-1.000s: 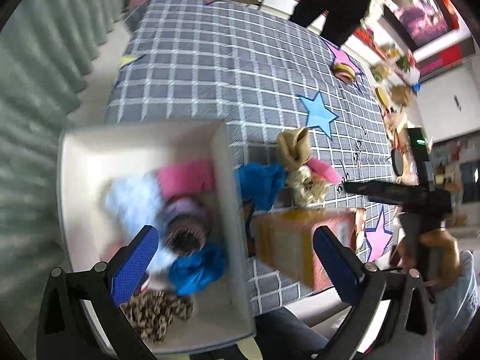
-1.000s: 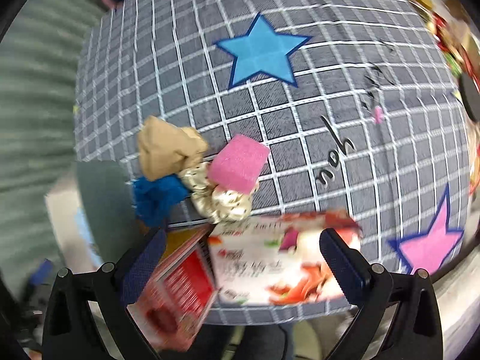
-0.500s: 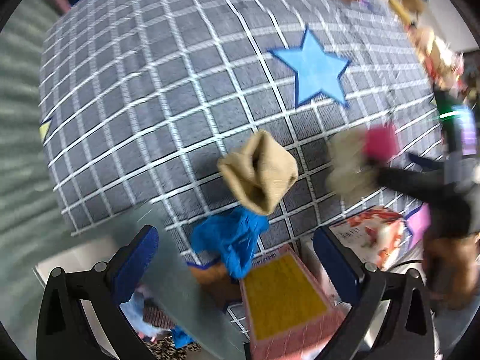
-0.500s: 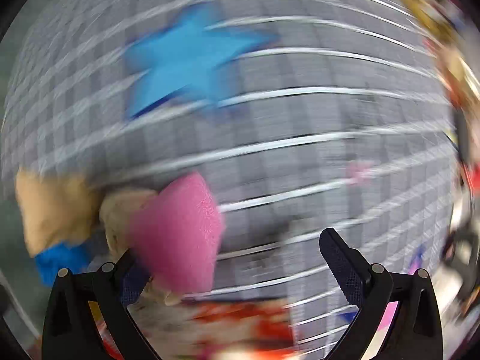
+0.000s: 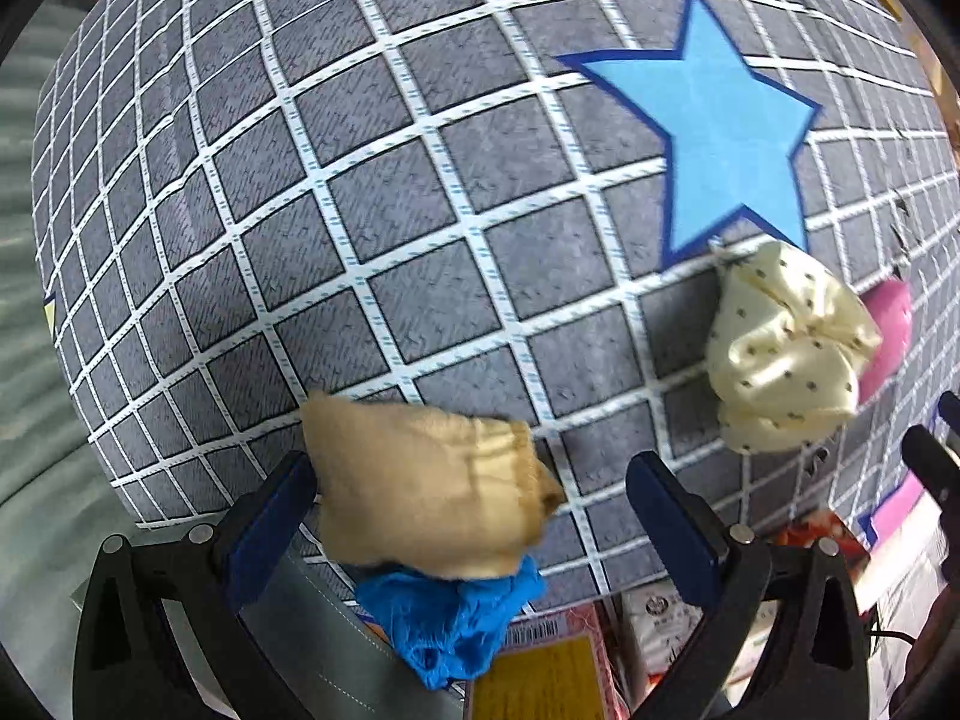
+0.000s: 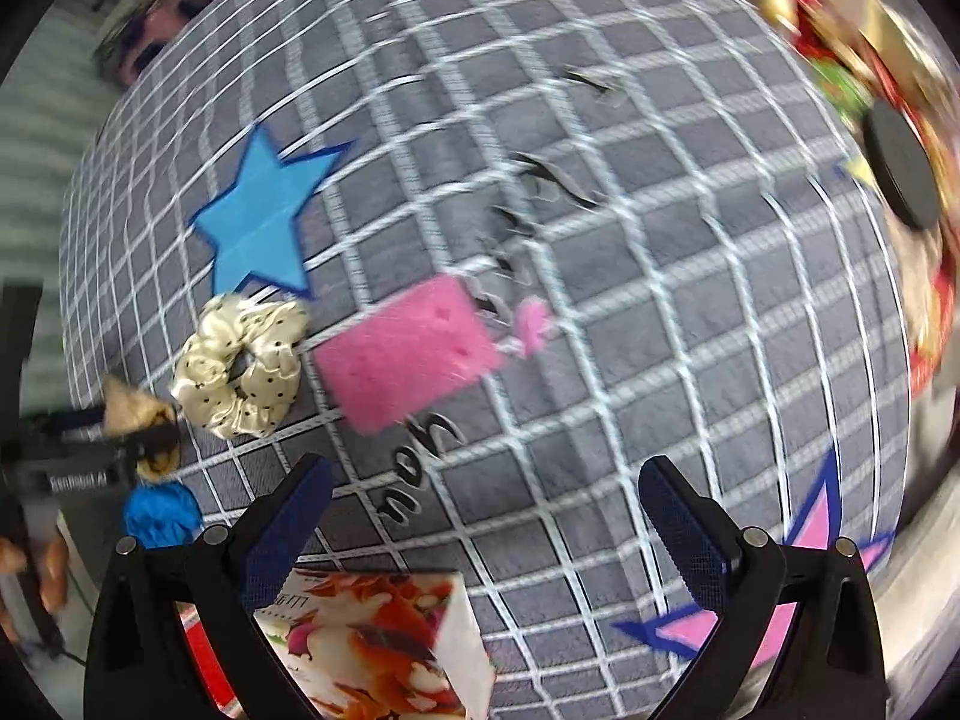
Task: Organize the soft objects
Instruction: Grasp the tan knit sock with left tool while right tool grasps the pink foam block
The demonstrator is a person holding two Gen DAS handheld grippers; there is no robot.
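Four soft items lie loose on the checked cloth (image 5: 420,192) | left gripper (image 5: 471,501) spread wide, straddling tan fabric pouch (image 5: 429,495) above blue cloth (image 5: 456,624), likely next pick | right gripper (image 6: 480,510) spread, empty, facing pink sponge (image 6: 408,351); cream scrunchie (image 6: 243,366) beside it.

The left hand-held gripper (image 5: 471,501) has a matte black plastic frame with two angular arms; each arm ends in a flat finger faced with a dark blue textured pad (image 5: 273,519); small silver round screws sit on the arms, two per side. The right hand-held gripper (image 6: 480,507) is built alike: black frame, blue gridded pads (image 6: 288,525), silver screw heads near each finger's base; in the right wrist view, the left tool's black body carries small white lettering, too blurred to read.
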